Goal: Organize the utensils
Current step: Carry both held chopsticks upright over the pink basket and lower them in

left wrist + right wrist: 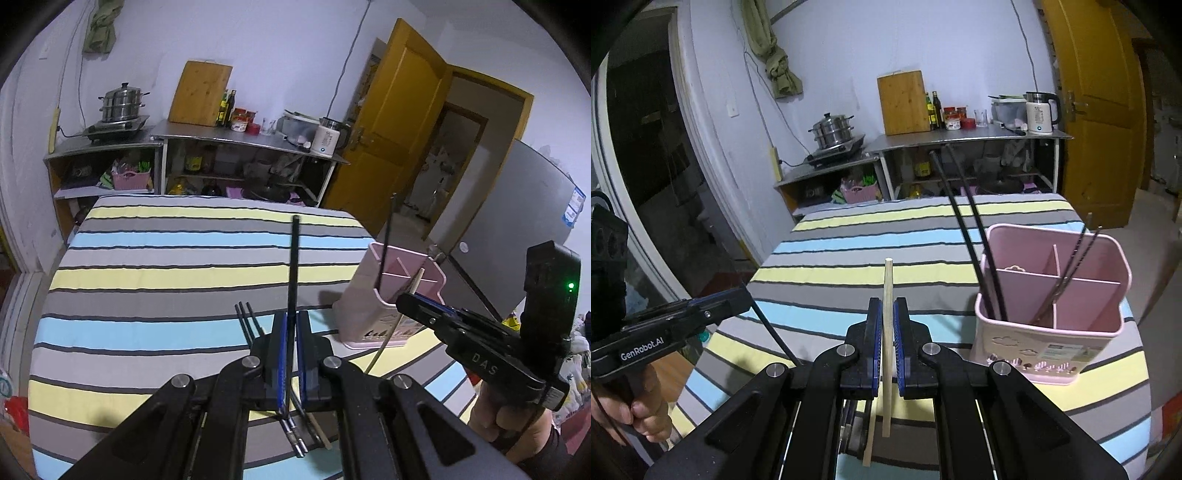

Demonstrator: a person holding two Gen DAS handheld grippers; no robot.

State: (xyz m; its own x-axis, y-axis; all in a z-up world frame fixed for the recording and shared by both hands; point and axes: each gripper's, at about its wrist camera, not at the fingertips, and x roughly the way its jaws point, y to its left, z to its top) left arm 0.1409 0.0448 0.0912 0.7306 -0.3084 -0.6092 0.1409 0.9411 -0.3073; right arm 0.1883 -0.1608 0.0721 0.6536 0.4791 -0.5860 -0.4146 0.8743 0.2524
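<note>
Your left tongs (pixel 290 332) are pinched narrow on a black chopstick (pixel 294 266), its slim round shaft standing up between the blue ribbed pads, and your right tongs (pixel 887 332) are likewise nearly closed on a pale wooden chopstick (pixel 887 306) with a plain matte grain and a blunt squared tip. In the left wrist view you can see the right tongs at the right, just beside the pink utensil holder (pixel 364 306), with your hand gripping the handle below. That holder is a smooth plastic box with rounded corners, inner dividers that split it into compartments, and small cloud-shaped cutouts on its near face; it stands on the right part of the desk (pixel 849 273), whose cloth is banded in yellow, grey, blue and white with thin dark lines. Two long black chopsticks (pixel 964 229) lean out of its left compartment toward the far wall, and another thin dark pair rests in the far right compartment. More black chopsticks (pixel 249 319) and a second wooden one (pixel 868 439) lie on the cloth near you, under the tongs.
</note>
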